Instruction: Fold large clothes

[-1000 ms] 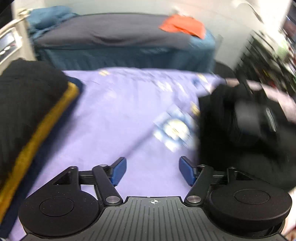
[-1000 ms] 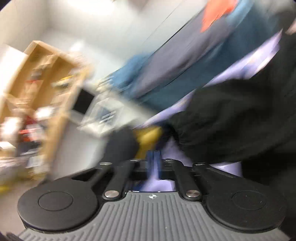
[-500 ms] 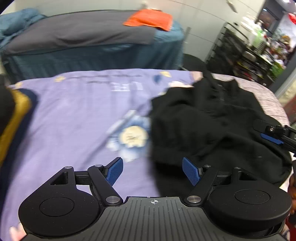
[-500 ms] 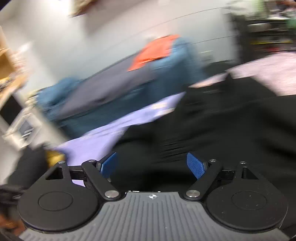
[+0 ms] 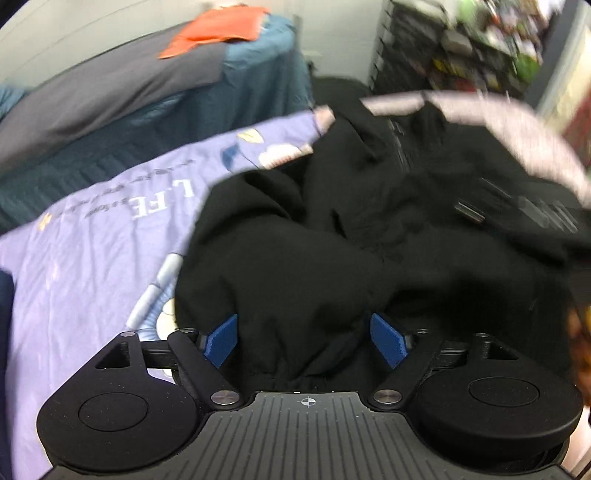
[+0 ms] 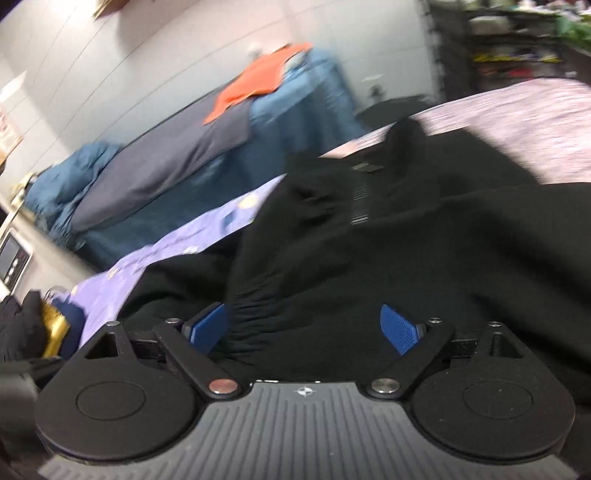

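A large black garment (image 5: 369,229) lies crumpled on the lilac printed bedspread (image 5: 92,251). My left gripper (image 5: 304,341) hangs wide apart over its near lobe, blue pads (image 5: 221,339) either side of the cloth without pressing it. In the right wrist view the same black garment (image 6: 406,240) fills the middle and right, with a gathered cuff (image 6: 255,295) near the left pad. My right gripper (image 6: 304,326) has its jaws opening, wide over the fabric, with the cloth lying between them unpinched.
A second bed with grey and teal covers (image 5: 147,81) and an orange cloth (image 5: 218,26) stands behind. Dark shelving (image 5: 461,48) is at the far right. A pile of black and yellow clothes (image 6: 33,328) sits at the left, and pale pink bedding (image 6: 528,122) lies beyond the garment.
Both grippers swung toward the black garment and dropped closer to it. The right gripper went from shut to wide apart. The folded pile left the left wrist view.
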`<state>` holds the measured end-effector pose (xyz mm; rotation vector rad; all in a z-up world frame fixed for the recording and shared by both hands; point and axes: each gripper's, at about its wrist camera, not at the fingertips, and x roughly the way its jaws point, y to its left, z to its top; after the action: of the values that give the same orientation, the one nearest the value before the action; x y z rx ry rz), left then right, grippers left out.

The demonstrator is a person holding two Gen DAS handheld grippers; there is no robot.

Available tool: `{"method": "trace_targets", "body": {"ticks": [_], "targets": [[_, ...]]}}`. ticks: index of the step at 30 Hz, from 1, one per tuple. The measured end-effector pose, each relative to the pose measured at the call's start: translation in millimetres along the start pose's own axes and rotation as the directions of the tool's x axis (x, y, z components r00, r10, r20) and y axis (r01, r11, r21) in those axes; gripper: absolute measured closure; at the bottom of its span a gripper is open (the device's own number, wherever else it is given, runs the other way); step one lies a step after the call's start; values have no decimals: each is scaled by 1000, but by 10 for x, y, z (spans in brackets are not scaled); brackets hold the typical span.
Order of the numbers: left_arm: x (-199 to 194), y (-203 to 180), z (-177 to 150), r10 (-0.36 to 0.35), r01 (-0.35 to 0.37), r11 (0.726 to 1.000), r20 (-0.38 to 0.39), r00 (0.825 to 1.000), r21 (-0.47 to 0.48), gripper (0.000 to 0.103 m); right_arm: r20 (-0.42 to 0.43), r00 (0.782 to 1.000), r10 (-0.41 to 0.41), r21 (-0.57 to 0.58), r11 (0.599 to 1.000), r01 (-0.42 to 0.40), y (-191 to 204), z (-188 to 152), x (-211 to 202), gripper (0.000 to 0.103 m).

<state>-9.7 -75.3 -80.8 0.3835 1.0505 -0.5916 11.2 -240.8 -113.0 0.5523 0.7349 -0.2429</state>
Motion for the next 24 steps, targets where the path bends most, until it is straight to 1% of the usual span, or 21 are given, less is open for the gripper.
{"method": "trace_targets", "body": {"ticks": [2, 3, 4, 5, 6, 7, 8, 9, 10, 11, 12, 13, 14, 15, 17, 18, 19, 21, 22, 24], "targets": [[116, -161, -35, 80, -80, 991, 4, 997, 106, 0, -27, 1000, -9, -23, 1000, 9, 183, 26, 239, 11], [187, -211, -55, 132, -133, 981, 17, 991, 142, 0, -51, 998, -24, -40, 999, 22, 258, 32, 381, 9], [247, -227, -63, 169, -170, 972, 21, 985, 160, 0, -87, 996, -34, -57, 998, 29, 307, 49, 526, 8], [317, -221, -62, 197, -197, 966, 18, 980, 167, 0, -137, 989, -48, -83, 996, 37, 353, 31, 676, 10], [383, -199, -51, 216, -215, 963, 11, 976, 162, 0, -161, 984, -72, -112, 992, 55, 392, 6, 754, 20], [425, -154, -40, 227, -225, 963, 4, 974, 147, 0, -142, 983, -120, -139, 985, 101, 397, -23, 785, 41], [432, -100, -20, 231, -230, 966, 5, 973, 122, 0, -117, 981, -157, -142, 980, 140, 368, -40, 767, 53], [410, -24, -2, 218, -218, 972, 12, 976, 86, 0, -100, 980, -170, -113, 981, 159, 303, -43, 711, 71], [373, 62, 16, 205, -206, 978, 17, 979, 43, 0, -83, 985, -152, -60, 987, 147, 201, -42, 616, 76], [345, 146, 35, 193, -193, 981, 17, 981, 3, 8, -65, 989, -131, -21, 991, 130, 114, -48, 514, 88], [312, 236, 55, 180, -180, 983, 16, 983, -38, 18, -39, 991, -131, 2, 991, 132, 32, -54, 398, 89], [266, 338, 74, 166, -164, 982, 18, 986, -89, 23, 1, 989, -149, 21, 989, 149, -50, -61, 247, 91], [212, 433, 90, 149, -144, 980, 27, 988, -138, 32, 45, 986, -159, 48, 986, 157, -143, -59, 71, 91], [138, 530, 109, 136, -126, 974, 43, 990, -186, 37, 83, 982, -168, 78, 984, 162, -237, -46, -105, 91], [-39, 710, 163, 134, -106, 961, 94, 987, -255, 43, 161, 966, -201, 153, 972, 176, -441, 17, -504, 91], [-149, 795, 204, 135, -96, 956, 127, 983, -277, 45, 207, 952, -224, 183, 965, 187, -533, 50, -709, 92], [-277, 881, 251, 146, -93, 952, 164, 976, -293, 46, 261, 929, -261, 214, 954, 208, -626, 91, -958, 92], [-526, 1062, 335, 175, -96, 942, 227, 958, -320, 48, 342, 883, -322, 270, 933, 236, -779, 176, -1347, 92], [-655, 1192, 360, 192, -94, 930, 253, 948, -354, 48, 384, 854, -351, 298, 923, 246, -861, 211, -1559, 92], [-914, 1482, 352, 214, -65, 892, 291, 932, -447, 49, 453, 794, -406, 330, 903, 274, -949, 251, -1922, 92]]}}
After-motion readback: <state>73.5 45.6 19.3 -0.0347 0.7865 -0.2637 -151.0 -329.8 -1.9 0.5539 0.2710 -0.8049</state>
